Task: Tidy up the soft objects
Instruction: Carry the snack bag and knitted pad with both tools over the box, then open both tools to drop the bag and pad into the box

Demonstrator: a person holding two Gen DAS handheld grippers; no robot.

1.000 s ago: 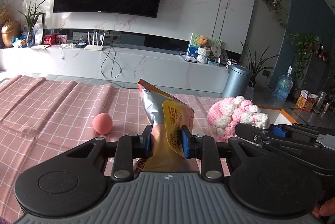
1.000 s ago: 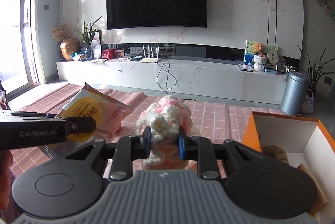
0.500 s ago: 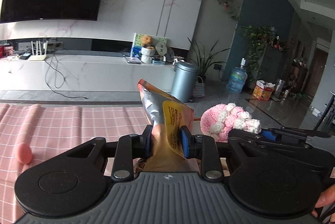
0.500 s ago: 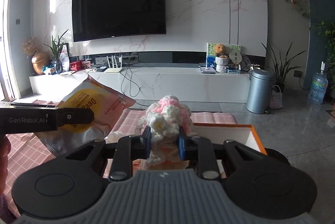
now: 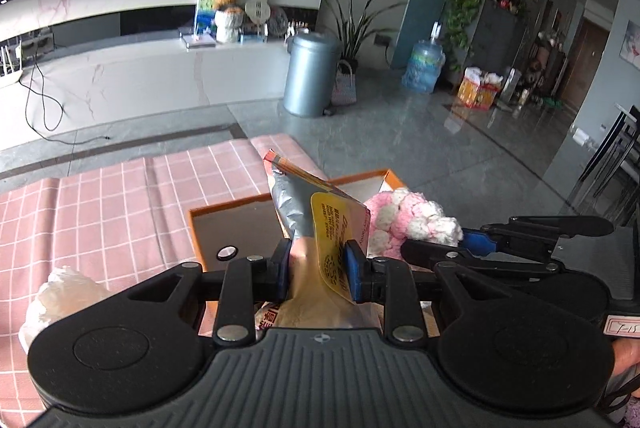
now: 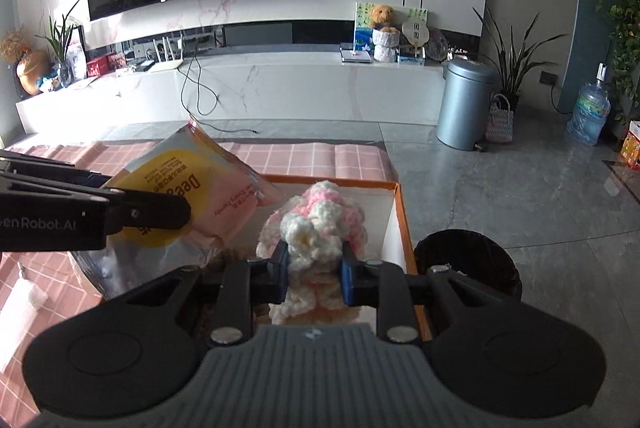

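My left gripper is shut on a soft pink and yellow snack packet, held above the open orange box. The packet also shows in the right wrist view, with the left gripper beside it. My right gripper is shut on a pink and white crocheted ball, held over the orange box. In the left wrist view the ball sits right of the packet, in the right gripper.
The box stands at the right end of a table under a pink checked cloth. A crumpled white bag lies on the cloth at left. A black bin stands on the floor right of the box.
Both grippers have swung right with their loads, from over the pink cloth to over the orange box. The pink egg-shaped object has left the view.
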